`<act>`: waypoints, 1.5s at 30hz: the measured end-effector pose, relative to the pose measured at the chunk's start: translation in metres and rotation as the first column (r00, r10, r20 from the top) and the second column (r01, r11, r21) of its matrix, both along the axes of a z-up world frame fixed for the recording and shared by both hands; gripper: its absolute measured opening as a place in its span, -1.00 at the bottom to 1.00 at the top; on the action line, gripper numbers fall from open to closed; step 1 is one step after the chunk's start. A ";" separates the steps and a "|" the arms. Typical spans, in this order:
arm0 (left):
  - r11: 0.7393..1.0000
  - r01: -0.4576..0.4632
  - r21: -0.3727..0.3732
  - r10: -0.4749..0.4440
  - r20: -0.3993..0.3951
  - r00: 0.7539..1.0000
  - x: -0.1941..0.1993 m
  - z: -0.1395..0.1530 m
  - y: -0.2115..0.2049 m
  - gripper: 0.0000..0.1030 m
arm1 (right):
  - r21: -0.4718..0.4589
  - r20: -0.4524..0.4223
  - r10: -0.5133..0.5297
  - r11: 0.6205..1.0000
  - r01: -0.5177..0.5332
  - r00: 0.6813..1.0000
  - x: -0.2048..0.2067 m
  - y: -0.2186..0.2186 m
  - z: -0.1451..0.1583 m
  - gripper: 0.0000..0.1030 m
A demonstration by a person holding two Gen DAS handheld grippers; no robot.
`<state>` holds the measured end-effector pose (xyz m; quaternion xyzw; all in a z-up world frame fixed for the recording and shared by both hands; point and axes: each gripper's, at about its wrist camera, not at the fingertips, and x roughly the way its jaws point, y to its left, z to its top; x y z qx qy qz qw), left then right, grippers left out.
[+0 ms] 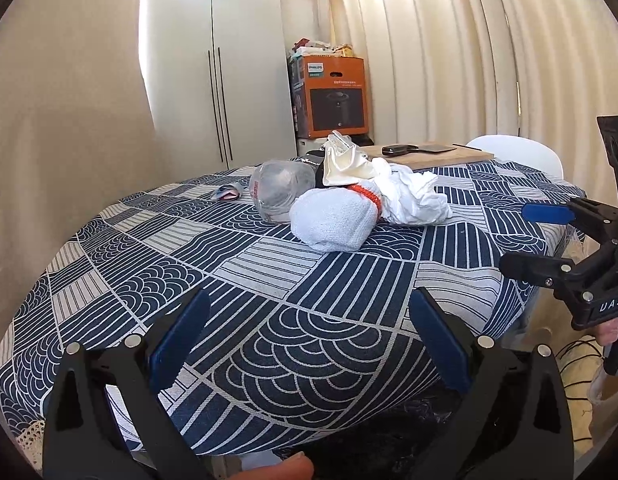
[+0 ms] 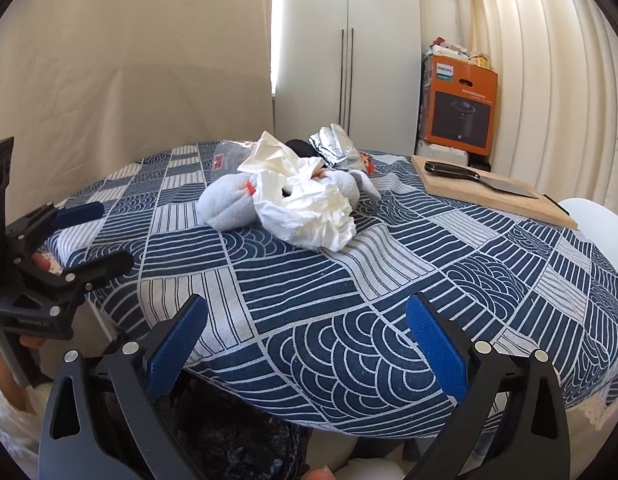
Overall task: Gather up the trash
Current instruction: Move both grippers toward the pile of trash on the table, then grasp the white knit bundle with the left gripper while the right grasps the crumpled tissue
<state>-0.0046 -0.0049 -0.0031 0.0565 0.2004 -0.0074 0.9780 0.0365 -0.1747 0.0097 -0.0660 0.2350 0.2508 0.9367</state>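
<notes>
Trash: pile mid-table on the patterned cloth (image 1: 269, 280), well ahead of both grippers. Crumpled tissue (image 2: 309, 212), clear bottle (image 1: 275, 192), foil wrapper (image 2: 335, 146), small wrapper (image 1: 227, 192) off to the side.
Mixed in: white socks w/ orange bands (image 1: 333, 220), touching tissue and bottle. Prob. not trash, my call.
L gripper (image 1: 309, 344): fingers spread wide, nothing held, at near table edge.
R gripper (image 2: 307, 344): same, spread wide and empty, at near edge.
Bin bag: dark bag (image 2: 237, 440) below table edge, between the grippers, I think; mostly hidden.
Risk 1: pinching tissue near a sock could drag the sock along, since they overlap.
Risk 2: bottle lies on its side, looks crushed and slick; could squirt out of the pads or roll.
Risk 3: knife (image 2: 481, 180) on board (image 2: 489, 200), far R side. A wide R sweep could knock it.
Risk 4: loose cloth may bunch if a pad digs in.
R view only: foil wrapper clear, knife blade plain.
L view only: small wrapper, bottle's full body.
</notes>
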 end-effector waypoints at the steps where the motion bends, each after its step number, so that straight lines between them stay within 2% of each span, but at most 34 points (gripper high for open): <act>1: 1.000 0.000 0.002 0.000 0.000 1.000 0.000 0.000 0.000 0.89 | 0.001 0.003 -0.001 1.000 0.001 1.000 0.000 0.000 0.000 0.85; 7: 0.999 0.040 0.010 -0.040 0.009 0.999 -0.001 0.000 -0.001 0.89 | 0.008 -0.004 0.026 1.000 -0.026 1.000 -0.001 0.000 0.000 0.85; 13: 0.999 0.040 0.028 -0.041 0.023 0.999 -0.003 0.000 -0.005 0.89 | -0.002 -0.030 0.038 0.999 -0.038 0.999 0.002 -0.003 0.001 0.85; 15: 0.998 0.057 0.016 -0.057 0.013 0.998 -0.002 0.000 -0.004 0.89 | 0.010 -0.054 0.051 0.999 -0.050 0.997 0.005 -0.004 0.002 0.85; 18: 0.996 0.086 0.010 -0.086 -0.001 0.996 0.000 0.000 -0.003 0.89 | 0.008 -0.040 0.025 1.000 -0.025 0.999 0.004 -0.006 0.003 0.85; 23: 0.996 0.083 0.036 -0.084 0.001 0.997 0.001 0.000 -0.004 0.89 | 0.012 -0.059 0.030 0.999 -0.030 0.998 0.006 -0.004 0.002 0.85; 35: 0.995 0.094 0.023 -0.093 -0.039 0.995 0.015 0.013 0.010 0.89 | 0.001 -0.067 0.027 1.000 -0.027 0.997 0.021 0.007 0.013 0.85; 42: 0.979 0.195 0.050 -0.190 -0.102 0.977 0.043 0.024 0.011 0.89 | -0.013 -0.095 0.029 0.999 -0.031 0.995 0.042 0.016 0.015 0.85; 45: 0.965 0.259 0.041 -0.250 -0.150 0.956 0.059 0.029 0.011 0.89 | -0.024 -0.126 0.017 0.999 -0.021 0.992 0.055 0.020 0.014 0.85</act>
